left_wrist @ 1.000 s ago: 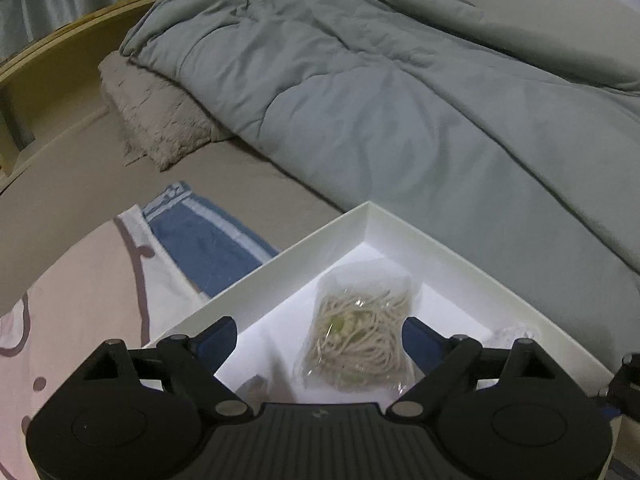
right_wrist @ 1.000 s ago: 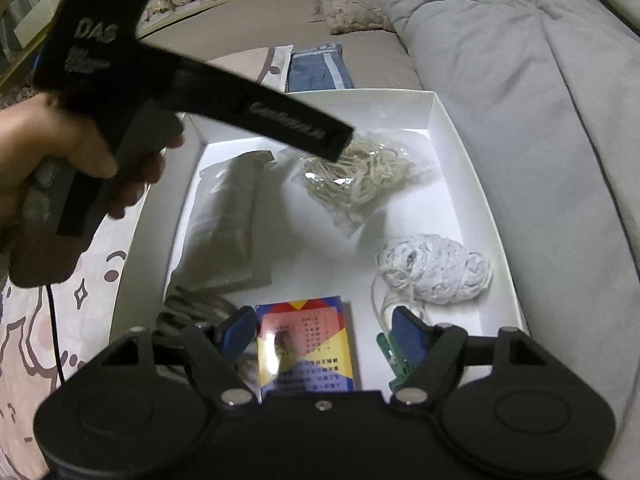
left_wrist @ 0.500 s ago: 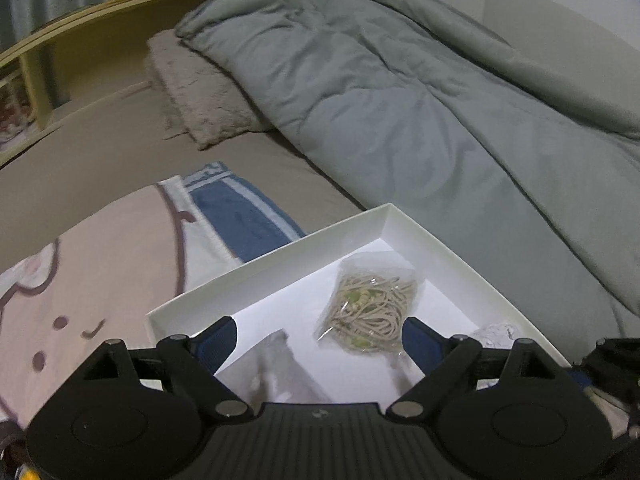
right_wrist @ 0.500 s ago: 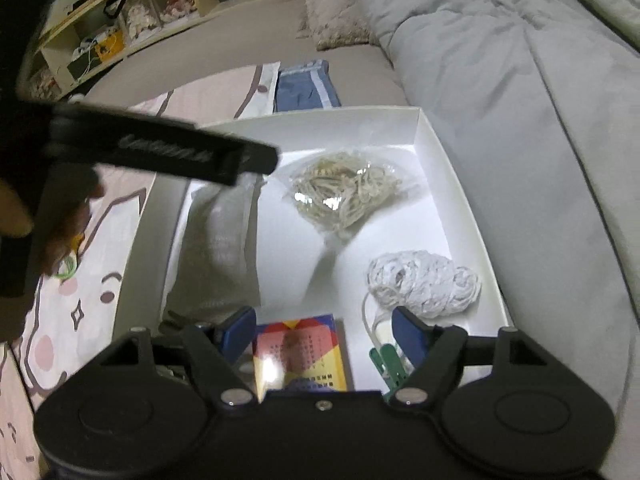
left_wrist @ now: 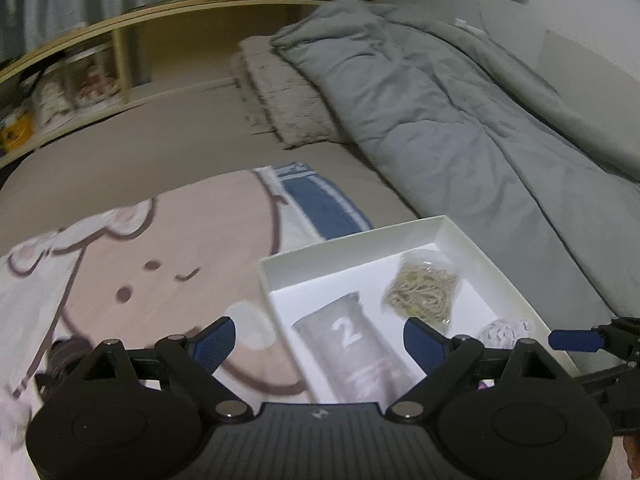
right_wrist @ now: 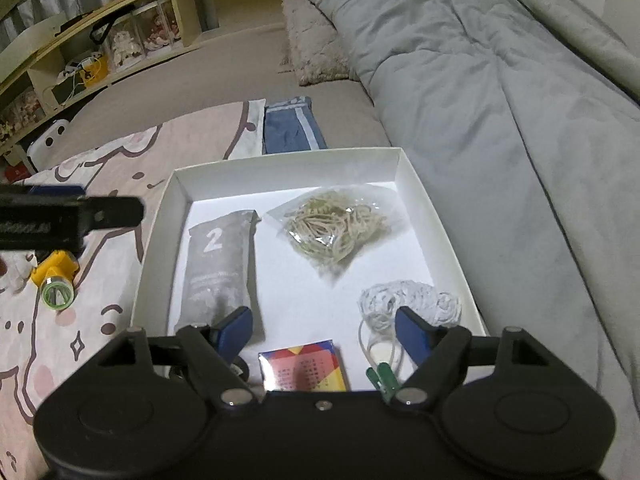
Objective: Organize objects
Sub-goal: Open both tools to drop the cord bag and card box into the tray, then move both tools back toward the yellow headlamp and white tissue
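Note:
A white box point(right_wrist: 436, 216) lies on the bed and holds a grey pouch marked 2 point(right_wrist: 220, 264), a clear bag of rubber bands point(right_wrist: 340, 228), a bundle of white string point(right_wrist: 408, 304), a colourful card pack point(right_wrist: 302, 368) and a green clip point(right_wrist: 382, 376). My right gripper point(right_wrist: 324, 328) is open and empty above the box's near end. My left gripper point(left_wrist: 320, 340) is open and empty over the box's left wall point(left_wrist: 276, 304); it also shows at the left of the right wrist view point(right_wrist: 80, 216). A yellow and green tube point(right_wrist: 56, 280) lies on the blanket beside the box.
A pink cartoon blanket point(left_wrist: 120, 280) covers the bed left of the box. A folded blue cloth point(right_wrist: 290, 128) lies beyond the box. A grey duvet point(right_wrist: 500, 100) fills the right side, a fluffy pillow point(right_wrist: 312, 44) lies behind, and wooden shelves point(right_wrist: 100, 40) stand at the back.
My left gripper has swung left and pulled back out of the box, from over the rubber band bag to the box's left wall. My right gripper has pulled back slightly.

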The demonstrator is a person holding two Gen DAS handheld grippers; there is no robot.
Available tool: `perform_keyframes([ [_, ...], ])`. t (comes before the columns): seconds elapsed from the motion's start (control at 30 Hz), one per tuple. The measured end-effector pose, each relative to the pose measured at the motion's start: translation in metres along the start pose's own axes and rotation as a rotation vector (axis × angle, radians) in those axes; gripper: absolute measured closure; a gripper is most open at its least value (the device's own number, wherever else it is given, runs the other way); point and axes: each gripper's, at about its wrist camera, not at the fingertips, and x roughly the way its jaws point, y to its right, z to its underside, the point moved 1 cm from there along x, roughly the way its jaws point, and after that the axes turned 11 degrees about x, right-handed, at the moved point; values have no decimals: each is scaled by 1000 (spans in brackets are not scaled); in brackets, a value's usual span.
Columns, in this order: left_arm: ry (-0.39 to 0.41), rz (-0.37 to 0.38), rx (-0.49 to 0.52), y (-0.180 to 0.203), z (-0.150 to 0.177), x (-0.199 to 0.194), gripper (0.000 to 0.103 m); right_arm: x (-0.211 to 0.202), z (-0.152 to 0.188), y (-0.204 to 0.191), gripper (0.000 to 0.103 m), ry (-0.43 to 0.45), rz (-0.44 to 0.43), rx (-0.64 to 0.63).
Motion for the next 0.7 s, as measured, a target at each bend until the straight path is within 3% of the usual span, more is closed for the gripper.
perform_keyframes([
  [0.23,-35,-27,-64,-13,22,-25,5,-11,3,-12,21,27,17,-25],
  [0.7,-33,-35,-81,-6,52,-76,0,-60,22,-18,16,61,41,-27],
])
